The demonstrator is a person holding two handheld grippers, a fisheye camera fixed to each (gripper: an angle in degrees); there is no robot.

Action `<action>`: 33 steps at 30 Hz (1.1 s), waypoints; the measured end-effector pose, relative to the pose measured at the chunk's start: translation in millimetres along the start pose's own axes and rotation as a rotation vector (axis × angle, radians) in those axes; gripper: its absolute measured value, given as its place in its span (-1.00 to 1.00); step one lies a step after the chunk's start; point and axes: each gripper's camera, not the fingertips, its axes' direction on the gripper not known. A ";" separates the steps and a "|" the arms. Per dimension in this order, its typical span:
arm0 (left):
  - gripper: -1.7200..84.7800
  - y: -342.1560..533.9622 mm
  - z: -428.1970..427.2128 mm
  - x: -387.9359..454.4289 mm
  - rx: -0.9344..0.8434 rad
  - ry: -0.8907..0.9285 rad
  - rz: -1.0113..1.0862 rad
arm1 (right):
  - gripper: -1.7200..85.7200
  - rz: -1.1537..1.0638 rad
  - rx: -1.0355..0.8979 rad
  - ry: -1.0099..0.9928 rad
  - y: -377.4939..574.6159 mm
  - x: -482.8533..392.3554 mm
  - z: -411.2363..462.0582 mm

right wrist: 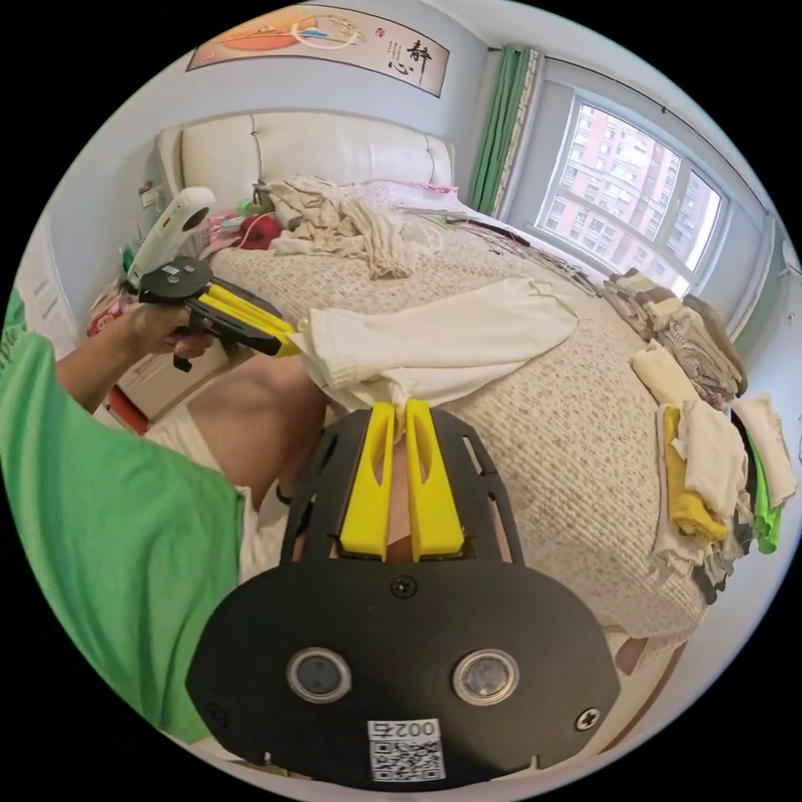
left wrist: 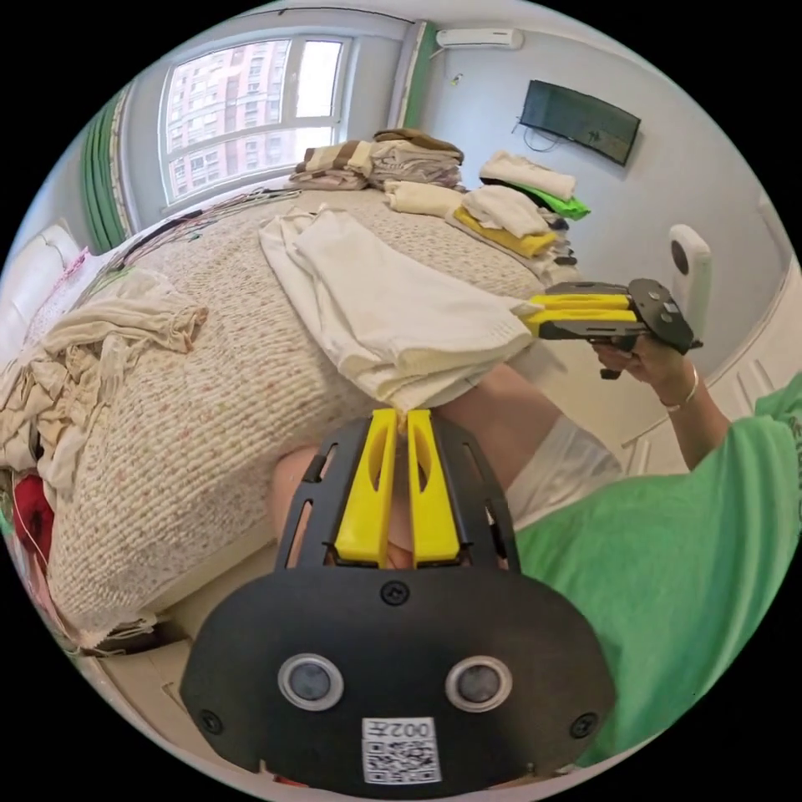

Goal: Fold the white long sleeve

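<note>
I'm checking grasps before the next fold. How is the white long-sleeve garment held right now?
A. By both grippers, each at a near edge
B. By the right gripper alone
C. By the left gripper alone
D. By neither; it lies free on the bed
A: the left gripper and the right gripper each have yellow jaws closed on the near edge of the white long-sleeve garment, which trails onto the knitted beige bedspread.

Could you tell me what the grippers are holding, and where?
Both hold the white knitted long-sleeve top: left hand-held gripper and right hand-held gripper each pinch a near-edge corner.
</note>
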 end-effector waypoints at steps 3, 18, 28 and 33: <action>-0.98 14.3 -9.1 16.2 -0.044 0.093 0.023 | -0.97 -0.008 -0.067 -0.091 18.6 0.0 -14.5; -0.98 -40.8 -37.8 1.9 -0.036 0.155 0.089 | -0.97 -0.010 -0.067 -0.101 -24.0 74.9 -28.3; -0.97 -236.9 -7.5 -119.3 0.130 -0.052 -0.017 | -0.96 0.074 -0.061 0.027 -178.0 242.9 51.3; -0.97 -298.4 96.7 -203.3 0.038 -0.044 -0.239 | -0.93 0.331 -0.207 -0.036 -196.7 357.1 195.8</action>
